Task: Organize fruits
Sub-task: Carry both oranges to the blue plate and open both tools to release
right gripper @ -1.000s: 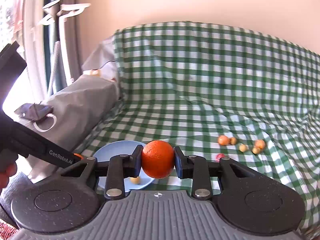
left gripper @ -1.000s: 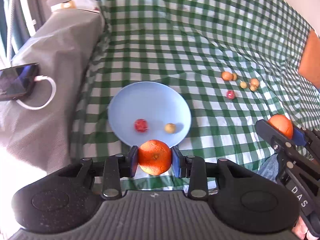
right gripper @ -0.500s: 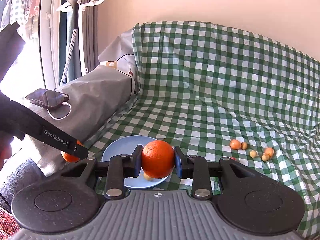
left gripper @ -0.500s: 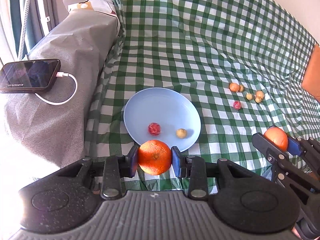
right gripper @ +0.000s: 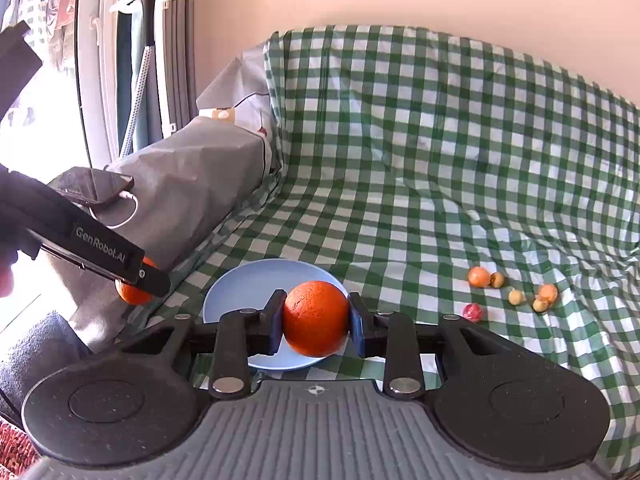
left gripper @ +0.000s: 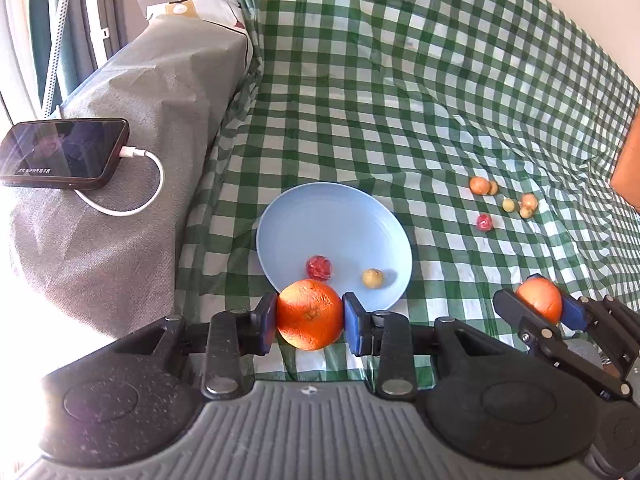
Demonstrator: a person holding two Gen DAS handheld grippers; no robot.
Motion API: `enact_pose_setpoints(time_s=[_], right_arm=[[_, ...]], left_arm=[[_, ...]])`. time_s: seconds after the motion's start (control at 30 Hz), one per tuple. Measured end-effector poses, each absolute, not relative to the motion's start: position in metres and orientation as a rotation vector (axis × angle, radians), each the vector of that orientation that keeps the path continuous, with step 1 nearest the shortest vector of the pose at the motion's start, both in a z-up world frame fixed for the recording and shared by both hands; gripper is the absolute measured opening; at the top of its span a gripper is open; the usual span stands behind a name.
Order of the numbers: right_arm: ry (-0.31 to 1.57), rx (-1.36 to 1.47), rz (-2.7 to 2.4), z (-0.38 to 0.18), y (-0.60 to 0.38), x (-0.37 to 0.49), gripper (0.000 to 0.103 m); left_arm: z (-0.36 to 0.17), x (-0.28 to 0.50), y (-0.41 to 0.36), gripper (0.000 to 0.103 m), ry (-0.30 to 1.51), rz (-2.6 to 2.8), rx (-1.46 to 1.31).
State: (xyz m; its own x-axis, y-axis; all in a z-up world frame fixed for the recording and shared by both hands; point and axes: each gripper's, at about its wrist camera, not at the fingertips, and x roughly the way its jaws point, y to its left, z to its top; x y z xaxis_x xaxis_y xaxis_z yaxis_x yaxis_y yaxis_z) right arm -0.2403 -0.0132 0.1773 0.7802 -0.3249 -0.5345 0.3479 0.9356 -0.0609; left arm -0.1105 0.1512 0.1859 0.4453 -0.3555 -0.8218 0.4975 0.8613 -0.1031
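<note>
My left gripper (left gripper: 310, 315) is shut on an orange (left gripper: 309, 314), held just in front of the near rim of a light blue plate (left gripper: 332, 220) on the green checked cloth. The plate holds a small red fruit (left gripper: 319, 267) and a small yellow fruit (left gripper: 372, 278). My right gripper (right gripper: 316, 317) is shut on a second orange (right gripper: 316, 316), in front of the same plate (right gripper: 248, 284); it also shows at the right of the left wrist view (left gripper: 538, 304). Several small fruits (left gripper: 506, 200) lie loose on the cloth to the right; they also show in the right wrist view (right gripper: 516, 290).
A grey covered armrest (left gripper: 132, 160) stands left of the plate, with a phone (left gripper: 64, 154) and white charging cable on it. The checked cloth (left gripper: 400, 80) rises up the backrest behind. A garment steamer stand (right gripper: 148, 20) is by the window.
Both grippers have drawn back and up with their oranges still held. The plate and loose fruits have not moved.
</note>
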Motion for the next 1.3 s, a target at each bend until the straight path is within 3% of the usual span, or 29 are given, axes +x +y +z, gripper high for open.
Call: enact_pose_setpoints(time_s=[1.13,1.2,1.23,1.27,1.3], right_arm=[[0.828,0.026,-0.269,0.070,-0.067,-0.103,0.034],[0.845,0.012,-0.261,0.064,-0.070,-0.092,0.034],[0.858,0.004,-0.246,0.061,-0.072,-0.086,0.034],[0.869,0.001,-0.231,0.060,-0.073,-0.080,0.034],[0.876,-0.001,-0.224,0.061,-0.073,-0.076,0.039]], left_arm=[[0.072,0.006,0.065,0.039,1.108,-0.492,0.385],[0.072,0.011,0.063,0.044,1.108,-0.469,0.377],[0.073,0.014,0.063,0.060,1.103,-0.470,0.369],[0.075,0.015,0.063,0.086,1.098,-0.467,0.364],[0.078,0.017,0.062,0.096,1.088,-0.461,0.363]])
